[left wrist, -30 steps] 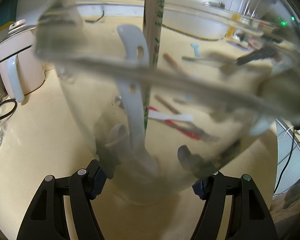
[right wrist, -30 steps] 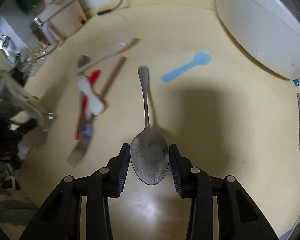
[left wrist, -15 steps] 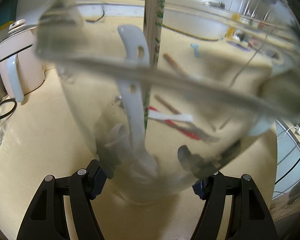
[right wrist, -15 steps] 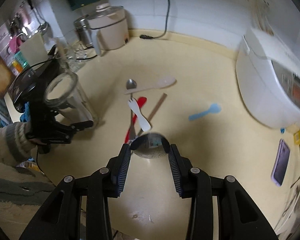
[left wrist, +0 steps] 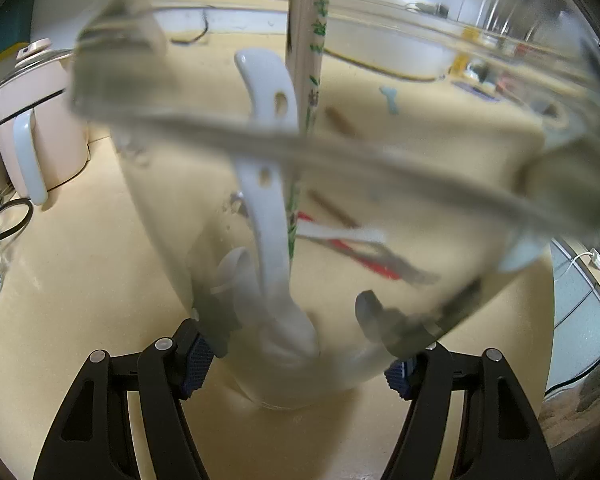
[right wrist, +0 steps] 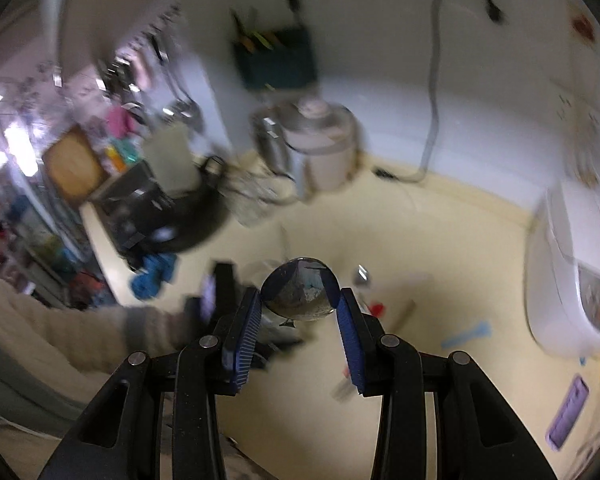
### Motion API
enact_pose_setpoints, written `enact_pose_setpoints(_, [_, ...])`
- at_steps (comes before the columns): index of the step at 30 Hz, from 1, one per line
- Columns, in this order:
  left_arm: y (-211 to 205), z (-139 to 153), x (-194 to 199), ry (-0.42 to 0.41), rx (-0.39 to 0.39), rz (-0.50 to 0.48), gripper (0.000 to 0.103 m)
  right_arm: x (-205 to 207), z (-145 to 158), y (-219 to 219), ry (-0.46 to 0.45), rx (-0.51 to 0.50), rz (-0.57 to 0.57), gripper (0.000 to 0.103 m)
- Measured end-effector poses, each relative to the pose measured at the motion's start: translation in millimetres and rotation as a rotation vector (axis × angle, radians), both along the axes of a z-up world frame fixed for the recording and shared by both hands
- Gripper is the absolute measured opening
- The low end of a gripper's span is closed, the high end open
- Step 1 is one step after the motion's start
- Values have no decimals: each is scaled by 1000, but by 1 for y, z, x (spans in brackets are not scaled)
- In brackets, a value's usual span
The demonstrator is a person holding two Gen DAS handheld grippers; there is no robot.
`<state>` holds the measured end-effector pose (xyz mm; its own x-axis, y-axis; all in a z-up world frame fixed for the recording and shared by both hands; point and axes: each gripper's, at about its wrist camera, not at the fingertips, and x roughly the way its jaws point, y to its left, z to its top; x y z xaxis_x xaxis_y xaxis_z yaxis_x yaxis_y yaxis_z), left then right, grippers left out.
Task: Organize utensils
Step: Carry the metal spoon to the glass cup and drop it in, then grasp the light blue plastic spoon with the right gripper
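Utensils are split between a clear glass jar (left wrist: pixel 380 184) and the cream table (left wrist: pixel 80 280). The left gripper (left wrist: pixel 296 360) has its fingers (left wrist: pixel 194 354) closed on the jar's lower walls, holding it tilted toward the camera. Inside the jar stand a white plastic spoon (left wrist: pixel 266 200) and a pale chopstick with green print (left wrist: pixel 310 60), both leaning against the rim. The right gripper (right wrist: pixel 298 320) is raised above the table, and its blue-padded fingers (right wrist: pixel 246 332) clamp the bowl of a metal spoon (right wrist: pixel 298 294); the handle points away and is hard to make out in the blur. Still lying on the table in the right wrist view are a blue plastic fork (right wrist: pixel 466 334), a red-handled piece (right wrist: pixel 376 309) and a wooden stick (right wrist: pixel 404 314), near one another. A white rice cooker (right wrist: pixel 568 280) sits at the right edge. A cream sleeve (right wrist: pixel 60 332) reaches in from the left.
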<state>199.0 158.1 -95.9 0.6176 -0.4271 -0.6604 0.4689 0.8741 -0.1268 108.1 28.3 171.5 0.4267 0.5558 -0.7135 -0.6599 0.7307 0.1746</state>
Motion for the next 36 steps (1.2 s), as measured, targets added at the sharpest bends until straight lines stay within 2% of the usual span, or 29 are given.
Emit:
enact_pose_setpoints(3, [0, 0, 0, 0, 0, 1, 73, 3, 7, 18, -32, -15, 40, 39])
enact_pose_setpoints(5, [0, 0, 0, 0, 0, 1, 73, 7, -1, 29, -32, -34, 58, 39])
enact_pose_setpoints(15, [2, 1, -1, -1, 2, 1, 73, 50, -96, 79, 156, -72, 116, 39])
enact_pose_setpoints(18, [2, 1, -2, 0, 1, 1, 73, 54, -112, 91, 154, -110, 116, 39])
enact_pose_setpoints(23, [2, 1, -1, 4, 2, 4, 73, 58, -117, 95, 139, -84, 59, 40])
enact_pose_setpoints(26, [0, -1, -3, 7, 3, 6, 73, 58, -99, 68, 147, 44, 28, 40])
enact_pose_setpoints(27, [0, -1, -3, 6, 4, 5, 73, 62, -93, 46, 159, 118, -10, 40])
enact_pose_setpoints(28, [0, -2, -3, 6, 4, 4, 73, 66, -92, 28, 160, 148, -58, 43])
enact_pose_setpoints(31, [0, -2, -5, 7, 2, 6, 73, 92, -109, -49, 202, 189, -288, 45])
enact_pose_setpoints(33, [-2, -3, -5, 7, 2, 6, 73, 119, -142, -118, 284, 146, -543, 45])
enact_pose_setpoints(35, [-2, -4, -6, 7, 2, 7, 73, 139, -174, -166, 337, 51, -707, 45])
enact_pose_setpoints(36, [-2, -4, -5, 7, 2, 7, 73, 146, -187, -181, 366, 23, -754, 45])
